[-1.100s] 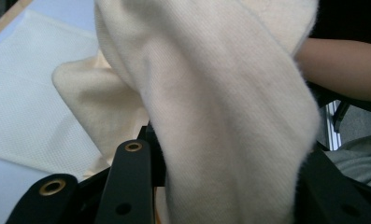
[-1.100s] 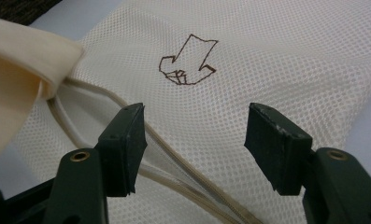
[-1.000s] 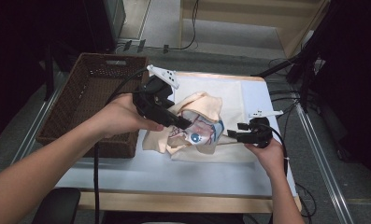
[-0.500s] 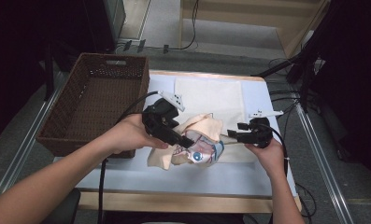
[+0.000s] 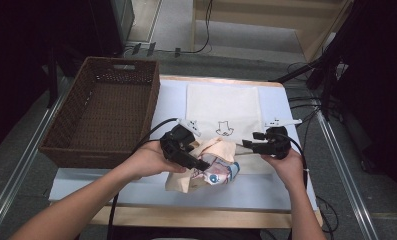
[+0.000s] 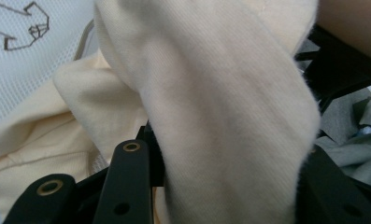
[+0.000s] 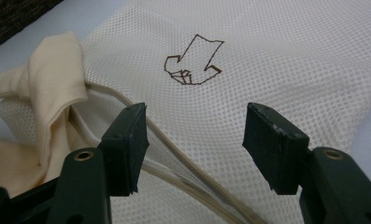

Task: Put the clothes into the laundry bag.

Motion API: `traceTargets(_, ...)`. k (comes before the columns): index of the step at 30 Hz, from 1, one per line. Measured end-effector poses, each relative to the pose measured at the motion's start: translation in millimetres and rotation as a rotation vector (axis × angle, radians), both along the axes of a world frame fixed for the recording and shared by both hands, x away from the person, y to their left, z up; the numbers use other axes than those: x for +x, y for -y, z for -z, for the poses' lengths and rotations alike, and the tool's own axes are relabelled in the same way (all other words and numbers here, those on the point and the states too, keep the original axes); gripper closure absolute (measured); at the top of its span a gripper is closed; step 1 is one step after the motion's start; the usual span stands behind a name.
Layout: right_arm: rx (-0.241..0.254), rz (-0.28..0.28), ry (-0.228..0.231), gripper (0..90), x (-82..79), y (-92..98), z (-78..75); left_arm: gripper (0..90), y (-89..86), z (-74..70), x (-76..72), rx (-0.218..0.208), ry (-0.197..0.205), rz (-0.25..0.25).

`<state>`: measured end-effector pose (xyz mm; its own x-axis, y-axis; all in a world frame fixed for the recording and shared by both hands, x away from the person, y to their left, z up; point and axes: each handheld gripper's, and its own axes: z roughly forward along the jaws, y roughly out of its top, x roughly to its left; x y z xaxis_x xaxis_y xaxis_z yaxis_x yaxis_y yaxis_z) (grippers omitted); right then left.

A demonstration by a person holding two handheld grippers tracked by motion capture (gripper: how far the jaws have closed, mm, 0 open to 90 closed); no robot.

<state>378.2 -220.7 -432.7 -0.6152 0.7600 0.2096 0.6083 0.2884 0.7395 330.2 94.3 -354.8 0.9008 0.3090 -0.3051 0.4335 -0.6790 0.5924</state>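
Two hand-held grippers working: left hand-held gripper [image 5: 202,165] is clamping crumpled cream cotton garment [image 5: 206,170]; right hand-held gripper [image 5: 247,145], released, is hovering over white mesh laundry bag [image 5: 223,105].

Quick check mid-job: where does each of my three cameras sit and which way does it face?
High view: above the near table edge, looking forward and down on the wicker basket, mesh laundry bag and cream garment; both forearms, left gripper, right gripper.
Left gripper view: on the left gripper, facing the cream garment between its fingers.
Right gripper view: on the right gripper, facing the mesh laundry bag, fingers apart.
Shared: both gripper views show the bag's brown arrow print.
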Motion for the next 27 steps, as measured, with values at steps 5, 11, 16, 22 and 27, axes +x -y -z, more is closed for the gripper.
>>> traceTargets(5,-0.012,-0.015,0.006,41.4,-0.8,-4.2,2.7,59.6,2.0,27.7,1.5,0.006,-0.021,-0.038)
traceTargets(11,-0.036,-0.04,0.015,42.7,-1.6,-10.2,5.5,58.6,3.1,45.7,2.7,-0.004,-0.017,-0.08)
traceTargets(16,-0.052,-0.072,0.021,44.3,-2.7,-17.4,7.2,57.0,6.6,62.8,1.1,0.021,0.0,-0.101)
traceTargets(22,-0.058,-0.098,0.028,45.7,-3.2,-21.9,8.0,56.1,8.5,73.0,-0.3,0.015,0.008,-0.132)
traceTargets(27,-0.088,-0.123,0.023,47.4,-3.1,-28.5,11.9,53.8,6.3,75.0,-7.1,-0.003,0.038,-0.135)
